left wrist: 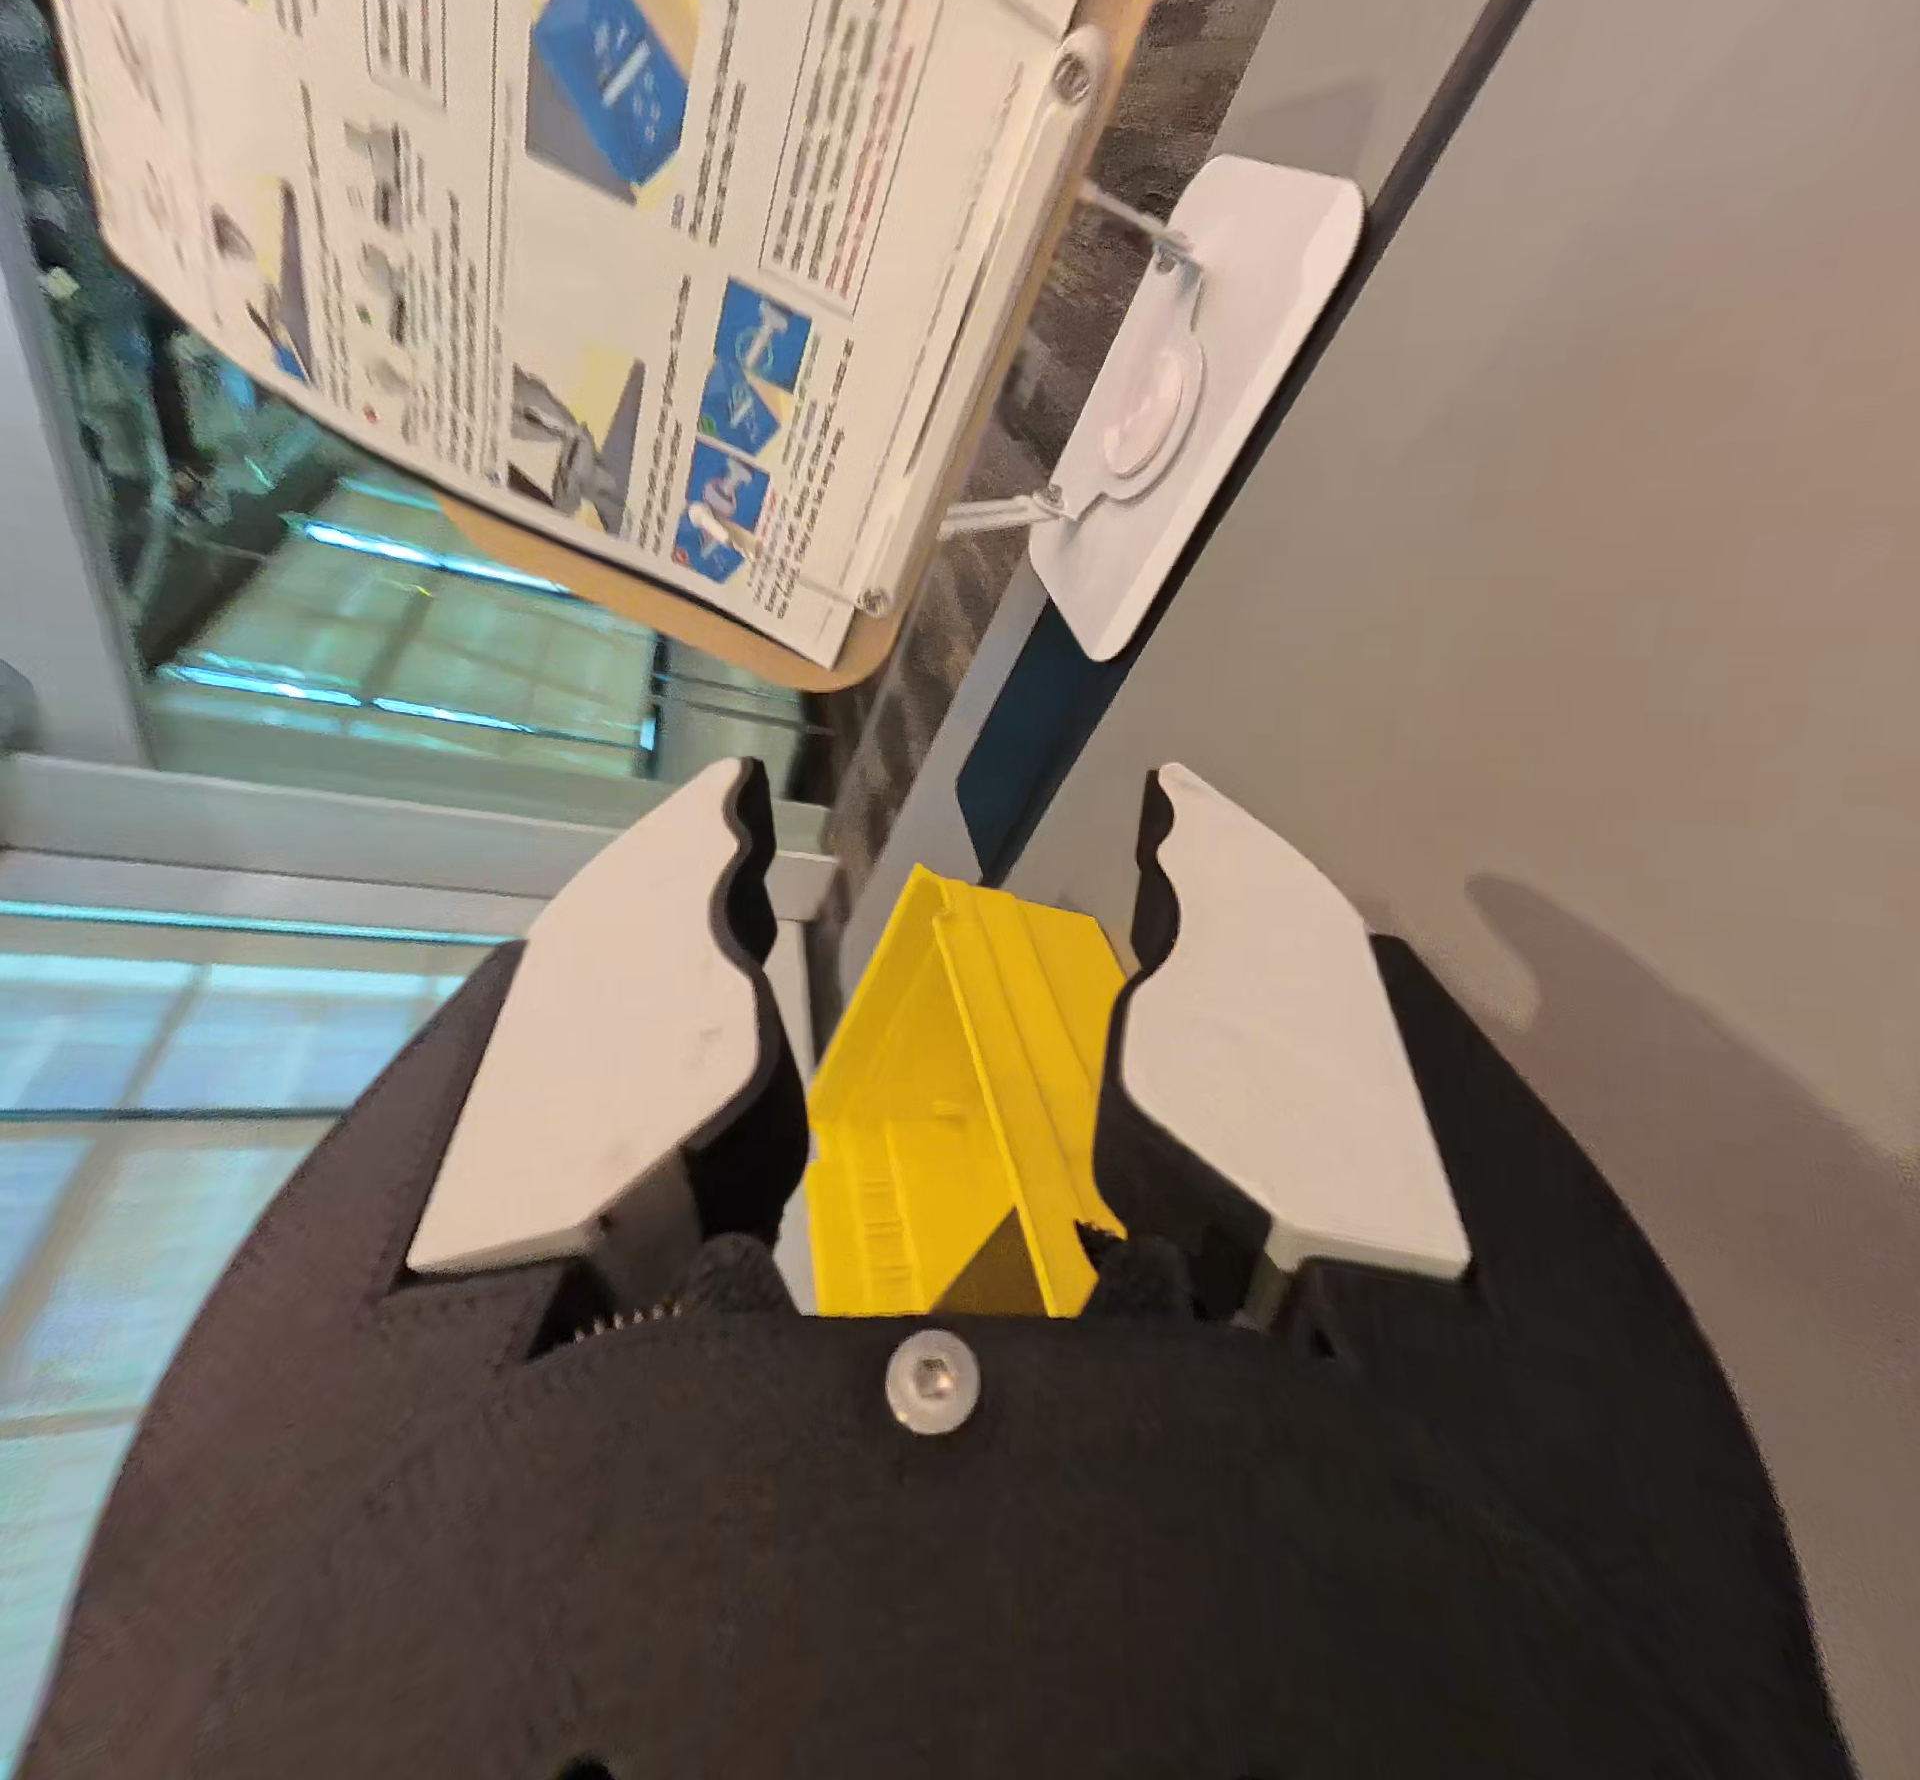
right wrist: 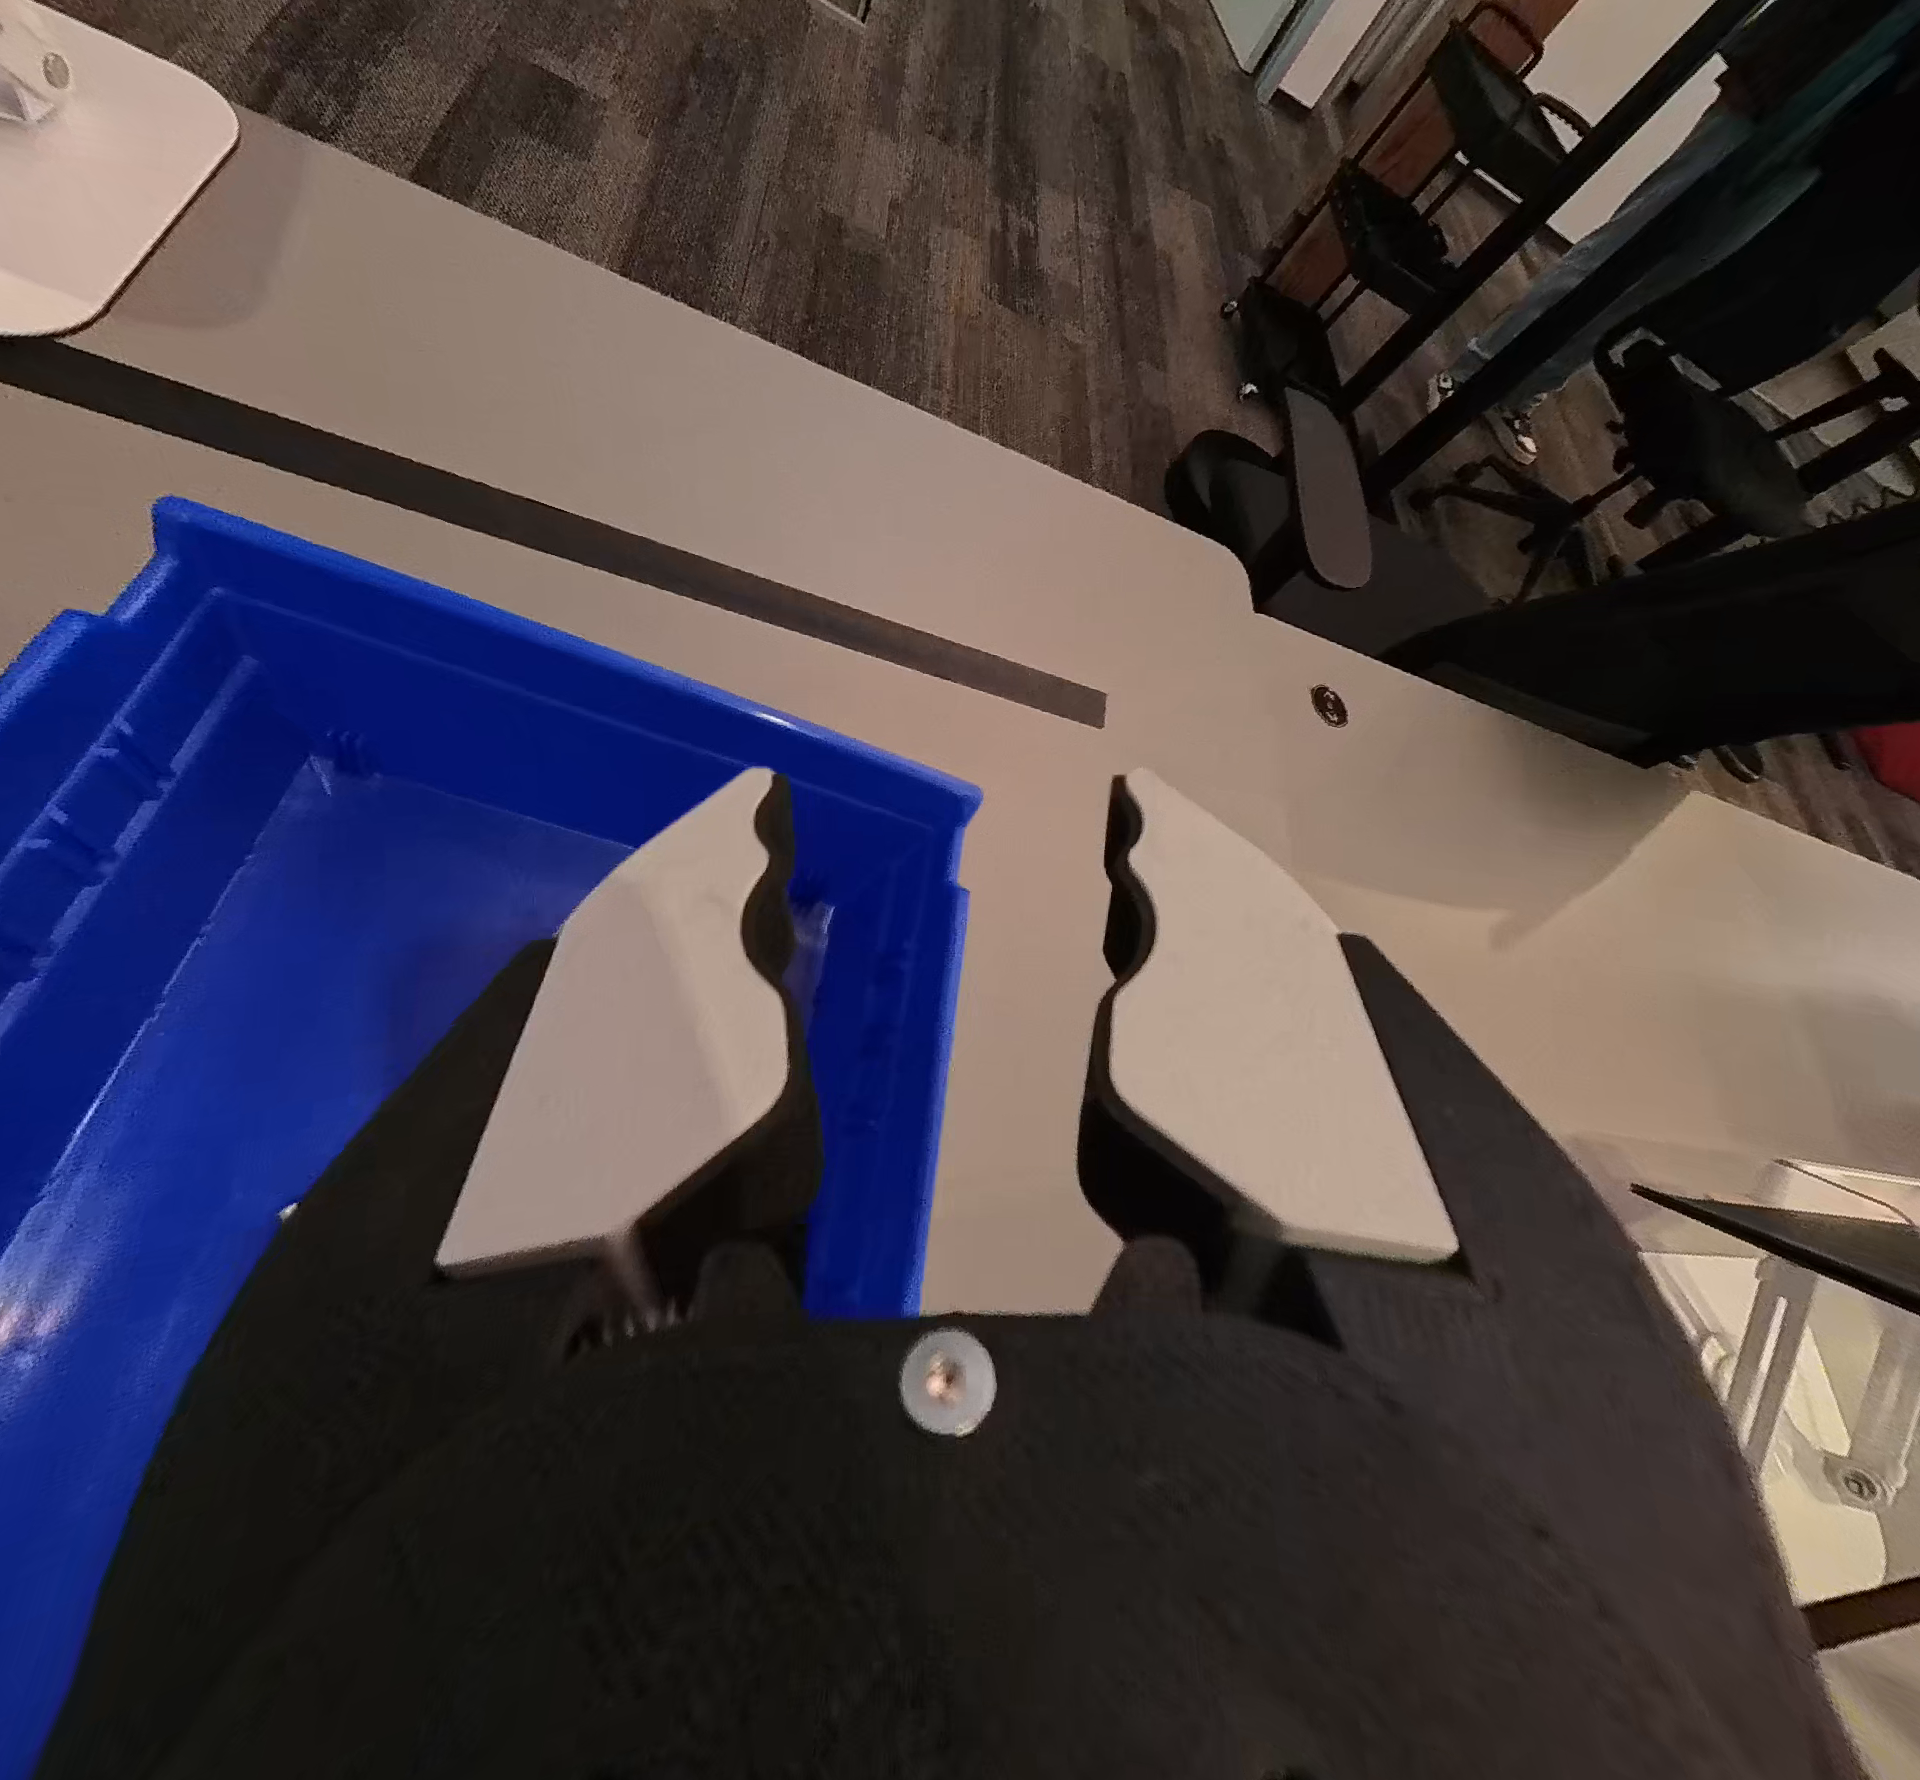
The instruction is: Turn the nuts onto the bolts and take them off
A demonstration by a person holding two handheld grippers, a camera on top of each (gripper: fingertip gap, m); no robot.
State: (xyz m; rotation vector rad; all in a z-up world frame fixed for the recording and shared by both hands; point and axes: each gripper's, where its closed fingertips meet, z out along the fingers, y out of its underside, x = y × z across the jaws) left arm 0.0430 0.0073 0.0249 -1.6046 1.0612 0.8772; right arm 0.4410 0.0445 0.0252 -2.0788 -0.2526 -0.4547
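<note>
Grey carpet [right wrist: 831,120] and office chairs [right wrist: 1403,244] fill the upper part of the right wrist view beyond the pale surface [right wrist: 644,442]. At lower left a blue bin [right wrist: 260,795] sits under the right hand-held gripper [right wrist: 951,795], whose jaws stand wide with nothing between them. The left hand-held gripper [left wrist: 956,785] is likewise spread wide over a yellow bin [left wrist: 935,1107] at lower centre, a clipboard [left wrist: 582,203] at upper left. No nuts or bolts show
</note>
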